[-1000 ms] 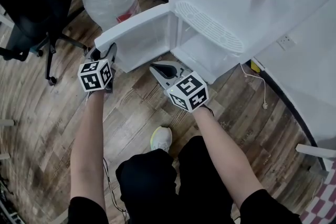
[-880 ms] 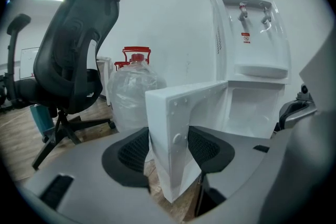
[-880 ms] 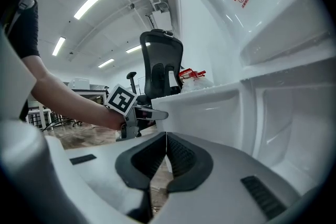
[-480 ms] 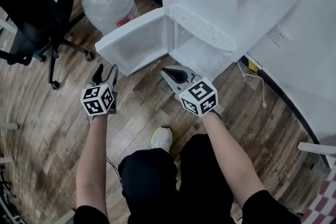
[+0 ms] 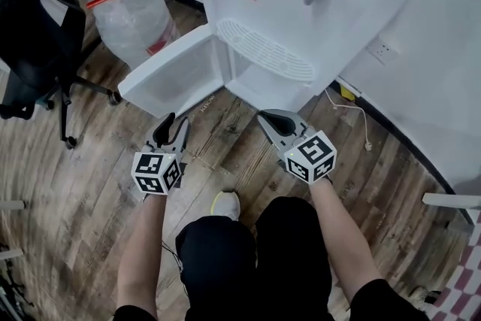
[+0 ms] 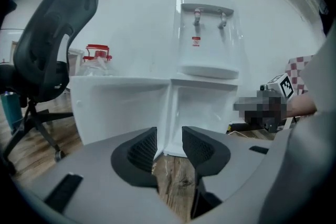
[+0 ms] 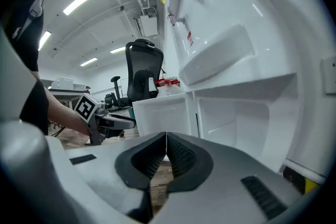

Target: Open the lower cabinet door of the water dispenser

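The white water dispenser (image 5: 301, 19) stands at the top of the head view. Its lower cabinet door (image 5: 169, 75) is swung wide open to the left, baring the empty white cabinet (image 5: 259, 86). My left gripper (image 5: 173, 125) hovers over the wooden floor, short of the door's outer edge and apart from it. Its jaws have just been closing but still show a gap with nothing in it. In the left gripper view the open door (image 6: 121, 107) lies beyond the left gripper (image 6: 169, 140). My right gripper (image 5: 266, 116) is shut and empty, just in front of the cabinet opening. Ahead of the right gripper (image 7: 166, 142) is the door (image 7: 163, 113).
A black office chair (image 5: 34, 26) stands at the left, with a large clear water bottle (image 5: 128, 7) beside the dispenser. A wall socket (image 5: 383, 51) and a cable (image 5: 353, 113) are at the right. The person's shoe (image 5: 224, 203) rests on the wooden floor.
Both grippers have drawn back from the dispenser toward the person. The left gripper has left the door's edge and its jaws stand narrower. The door stays open.
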Tool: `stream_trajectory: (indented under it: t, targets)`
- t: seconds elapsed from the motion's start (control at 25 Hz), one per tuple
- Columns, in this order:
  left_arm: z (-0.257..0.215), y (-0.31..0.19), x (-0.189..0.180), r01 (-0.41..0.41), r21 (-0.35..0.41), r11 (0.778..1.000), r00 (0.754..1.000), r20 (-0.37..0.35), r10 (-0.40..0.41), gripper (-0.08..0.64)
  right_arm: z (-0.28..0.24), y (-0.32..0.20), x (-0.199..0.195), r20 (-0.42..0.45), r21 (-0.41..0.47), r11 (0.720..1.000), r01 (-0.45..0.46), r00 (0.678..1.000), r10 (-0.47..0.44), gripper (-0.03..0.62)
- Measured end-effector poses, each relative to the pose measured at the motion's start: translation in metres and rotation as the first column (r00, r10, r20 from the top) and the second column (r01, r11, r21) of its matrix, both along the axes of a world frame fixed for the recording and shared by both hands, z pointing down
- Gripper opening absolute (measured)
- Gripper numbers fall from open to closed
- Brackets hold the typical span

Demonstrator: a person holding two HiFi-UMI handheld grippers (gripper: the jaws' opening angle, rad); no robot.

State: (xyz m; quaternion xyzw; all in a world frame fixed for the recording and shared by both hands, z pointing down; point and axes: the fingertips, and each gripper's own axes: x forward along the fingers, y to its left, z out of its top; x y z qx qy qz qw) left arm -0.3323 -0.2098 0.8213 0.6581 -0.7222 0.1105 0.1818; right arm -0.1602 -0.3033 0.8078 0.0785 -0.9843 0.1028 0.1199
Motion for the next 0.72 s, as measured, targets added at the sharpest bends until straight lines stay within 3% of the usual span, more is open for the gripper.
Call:
stream_trajectory:
  t: [0.12, 0.32, 0.56, 0.72]
  targets:
    - [0.001, -0.024, 0.024, -0.071, 0.014, 0.997, 0.997, -0.004, 0.071, 0.13, -0.001, -0.013, 0.02, -0.004, 0.026, 0.999, -0.037, 0.999, 0.037, 0.023]
    - [0.0, -0.059, 0.059, -0.179, -0.032, 0.983, 0.983, 0.041, 0.18, 0.033, -0.001, -0.034, 0.052, -0.034, 0.018, 0.995, -0.102, 0.994, 0.102, 0.023]
    - [-0.058, -0.064, 0.105, -0.272, -0.059, 0.96, 0.962, -0.05, 0.27, 0.013, -0.042, -0.026, 0.095, -0.095, -0.026, 0.989, -0.144, 0.985, 0.141, 0.023]
    - [-0.106, -0.052, 0.133, -0.295, -0.086, 0.952, 0.953, -0.099, 0.286, 0.012, -0.094, -0.012, 0.114, -0.094, -0.074, 0.981, -0.182, 0.98, 0.175, 0.023]
